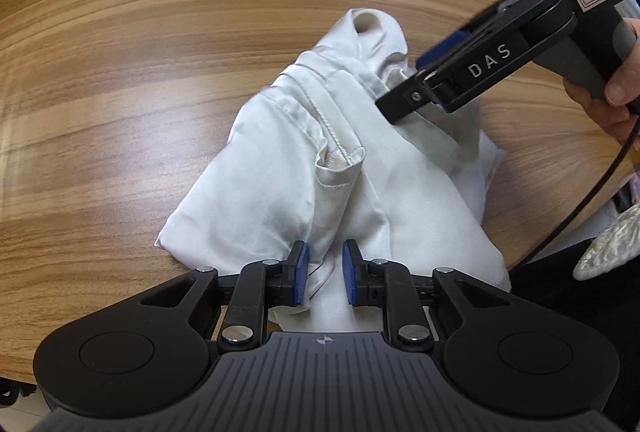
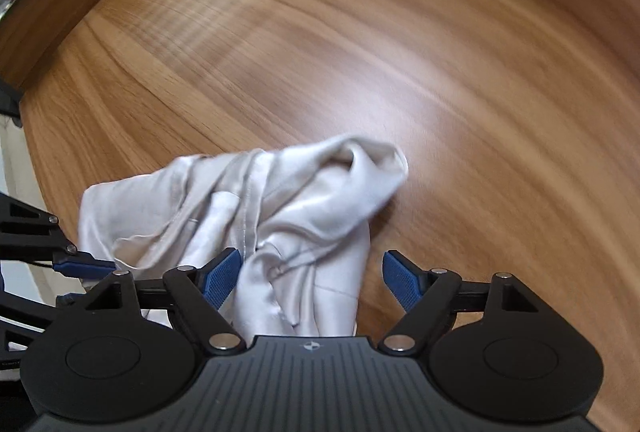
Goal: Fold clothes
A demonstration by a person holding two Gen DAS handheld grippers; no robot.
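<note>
Garment: a white satin-like garment (image 1: 360, 183) lies bunched in a heap on the wooden tabletop (image 1: 160, 51), near its front edge, with seams and a hemmed opening turned up on top.
Left tool: the left tool (image 1: 325, 274) points steeply down at the near edge of the heap; its blue pads stand a little apart with a ridge of cloth rising between them. I cannot tell whether the pads truly pinch that cloth or merely flank it.
Right tool: the right tool (image 2: 313, 282) is released, its jaws spread wide, cloth lying between them and against the left-hand pad only. Seen from the left wrist camera, it reaches into the far right side of the heap, held by a hand (image 1: 616, 99).
Step in hand: by my reckoning, finding two edges to lift and spread the bundle flat before any fold.
Doing it well: the right tool should close on a single hemmed edge, not a thick wad, well apart from the left tool's hold.
Risk: slippery fabric may slide from a shallow pinch, so take a deep bite past the seam.
</note>
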